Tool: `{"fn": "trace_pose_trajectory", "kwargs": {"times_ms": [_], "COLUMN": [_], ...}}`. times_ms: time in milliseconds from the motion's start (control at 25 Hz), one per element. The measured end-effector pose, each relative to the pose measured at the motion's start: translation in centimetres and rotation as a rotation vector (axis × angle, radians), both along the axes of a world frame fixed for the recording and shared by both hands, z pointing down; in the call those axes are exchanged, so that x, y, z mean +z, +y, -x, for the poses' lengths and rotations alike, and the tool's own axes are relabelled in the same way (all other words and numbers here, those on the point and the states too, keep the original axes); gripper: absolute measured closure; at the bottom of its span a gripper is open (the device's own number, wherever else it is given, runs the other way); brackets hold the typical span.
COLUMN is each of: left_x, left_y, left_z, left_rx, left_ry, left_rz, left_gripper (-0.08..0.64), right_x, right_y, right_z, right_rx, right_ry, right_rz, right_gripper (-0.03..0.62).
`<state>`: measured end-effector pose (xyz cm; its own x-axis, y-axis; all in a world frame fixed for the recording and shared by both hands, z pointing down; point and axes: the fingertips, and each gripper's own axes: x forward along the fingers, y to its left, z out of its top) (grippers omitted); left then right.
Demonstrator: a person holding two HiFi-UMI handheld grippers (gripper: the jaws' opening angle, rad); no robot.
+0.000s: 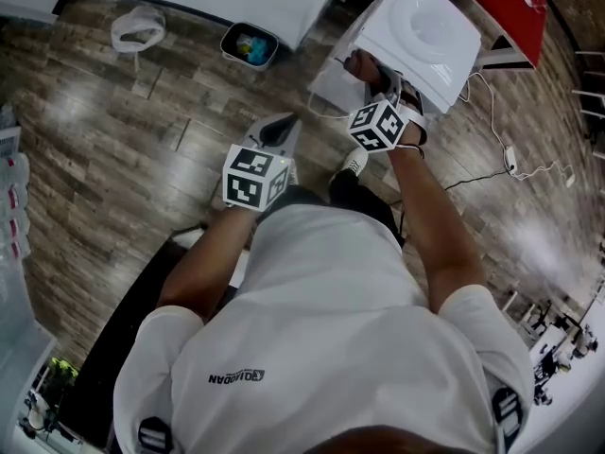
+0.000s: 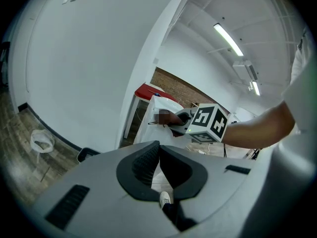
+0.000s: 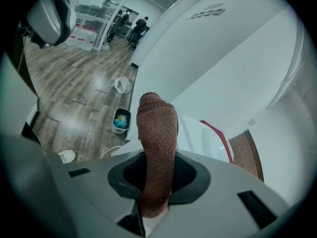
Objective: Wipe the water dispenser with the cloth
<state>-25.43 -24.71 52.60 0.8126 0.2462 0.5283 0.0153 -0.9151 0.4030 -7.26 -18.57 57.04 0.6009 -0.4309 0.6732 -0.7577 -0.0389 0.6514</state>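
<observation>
My right gripper pinches a brown cloth between its two dark pads. The cloth is a coarse knit, rolled into a thick finger shape, and sticks up past the jaws with a rounded tip. From the head view the cloth sits at the near top edge of the water dispenser, a smooth white box with a round recess on top; I cannot tell whether they touch. My left gripper is held back from the dispenser, its ribbed jaws closed tip to tip on nothing. On the wood-plank floor beyond stand a small bin and a white plastic bag. A white cable trails beside the dispenser.
</observation>
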Motion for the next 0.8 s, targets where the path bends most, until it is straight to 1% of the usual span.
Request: {"fn": "trace_pose_trajectory", "kwargs": {"times_ms": [400,800], "left_x": [0.8,2.9], "left_y": [-0.1,-1.4], "left_z": [0.4,1.4], "left_rx": [0.025,-0.020], "left_ry": [-0.024,-0.073], "left_rz": [-0.010,0.000], "left_gripper": [0.561,0.560], "right_x": [4.3,11.7], "right_y": [-0.3,-0.1], "right_z": [0.2,0.4], "right_rx": [0.015,0.030], "right_ry": [-0.033,-0.090], "right_rz": [0.047,0.126], "right_gripper": [0.507,0.508]}}
